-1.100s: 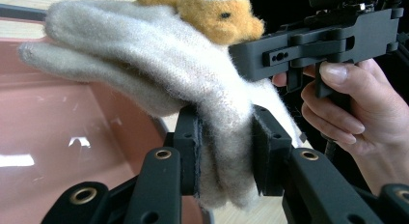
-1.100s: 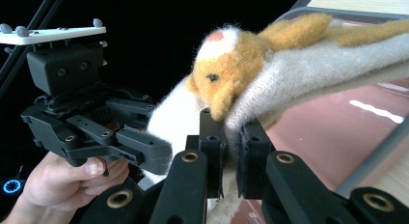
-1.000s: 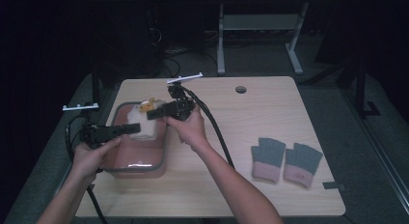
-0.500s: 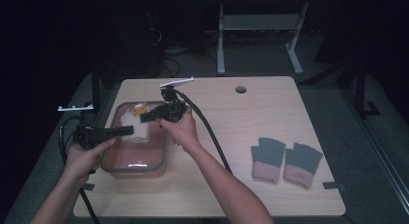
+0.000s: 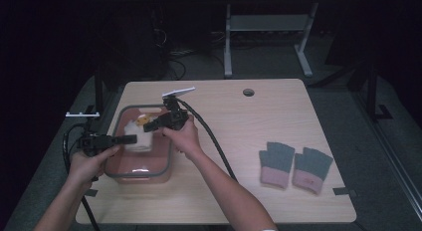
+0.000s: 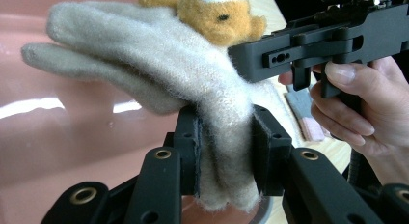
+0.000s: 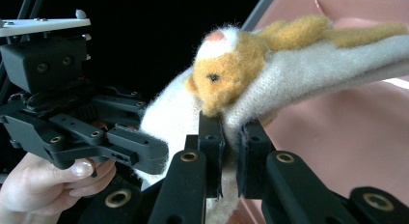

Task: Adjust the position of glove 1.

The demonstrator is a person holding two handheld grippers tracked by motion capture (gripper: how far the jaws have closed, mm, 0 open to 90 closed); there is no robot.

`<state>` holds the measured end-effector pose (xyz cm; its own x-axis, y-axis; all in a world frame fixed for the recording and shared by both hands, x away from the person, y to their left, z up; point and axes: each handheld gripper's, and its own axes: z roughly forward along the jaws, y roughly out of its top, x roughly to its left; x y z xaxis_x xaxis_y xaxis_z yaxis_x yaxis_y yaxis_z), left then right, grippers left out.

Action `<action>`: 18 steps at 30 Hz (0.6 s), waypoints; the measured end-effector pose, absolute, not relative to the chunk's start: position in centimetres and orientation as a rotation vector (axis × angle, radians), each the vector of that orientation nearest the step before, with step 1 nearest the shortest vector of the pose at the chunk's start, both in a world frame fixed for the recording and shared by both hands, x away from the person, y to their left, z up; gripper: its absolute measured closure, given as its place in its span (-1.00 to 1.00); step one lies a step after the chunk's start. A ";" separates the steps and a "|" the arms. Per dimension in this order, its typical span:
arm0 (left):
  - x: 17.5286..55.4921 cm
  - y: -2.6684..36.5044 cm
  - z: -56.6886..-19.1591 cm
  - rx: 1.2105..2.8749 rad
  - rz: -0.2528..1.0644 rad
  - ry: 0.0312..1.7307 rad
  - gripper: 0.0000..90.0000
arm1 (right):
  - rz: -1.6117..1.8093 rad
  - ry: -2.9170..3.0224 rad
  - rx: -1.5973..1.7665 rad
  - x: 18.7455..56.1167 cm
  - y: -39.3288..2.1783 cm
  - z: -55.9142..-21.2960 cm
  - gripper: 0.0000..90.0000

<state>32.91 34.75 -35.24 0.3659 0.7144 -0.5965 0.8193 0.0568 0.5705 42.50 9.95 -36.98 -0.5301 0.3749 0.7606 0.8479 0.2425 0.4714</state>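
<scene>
High view: the fuzzy cream knitted glove with an orange plush animal head (image 5: 138, 133) hangs between the two tongs, above the pink plastic box with a grey rim (image 5: 115, 172). The left gripper (image 5: 130, 139) comes in level from the left and bites the glove's near edge; the right gripper (image 5: 148, 126) reaches from the right and bites it just behind, by the orange head. From here the glove is small and pale, and how the jaws stand is hard to make out. Well to the right of both tongs, a pair of grey fingerless gloves with pink cuffs (image 5: 294, 163) lies flat on the light wooden table (image 5: 259, 116).

Left gripper view: the jaws are pinching a fold of the cream glove (image 6: 159, 74), whose fingers stretch away to the upper left over the pink box (image 6: 58, 147). The right gripper's body crosses the upper right and covers part of the glove; the glove's lower end is cut off.

Right gripper view: the jaws are pressed together on the glove's edge (image 7: 308, 69) directly under the orange head. The left gripper (image 7: 144, 151) grips the white cuff just to the left, hiding part of it.
</scene>
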 end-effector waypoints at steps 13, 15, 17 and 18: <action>33.5 33.9 -37.4 1.738 -0.161 1.474 0.51 | -1.119 -2.077 -1.160 43.0 10.5 -39.4 0.83; 33.5 33.8 -37.5 1.738 -0.157 1.485 0.51 | -1.097 -2.103 -1.168 43.0 10.6 -39.6 0.82; 33.6 33.7 -38.0 1.758 -0.152 1.502 0.51 | -1.075 -2.125 -1.175 42.9 10.8 -39.7 0.81; 33.6 33.7 -38.0 1.758 -0.152 1.502 0.51 | -1.075 -2.125 -1.175 42.9 10.8 -39.7 0.81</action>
<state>33.63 33.66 -37.99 0.2871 0.7774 -0.5596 0.8739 0.0266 0.4854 42.92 10.81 -39.66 -0.5156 0.4779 0.7112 0.8561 0.3224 0.4040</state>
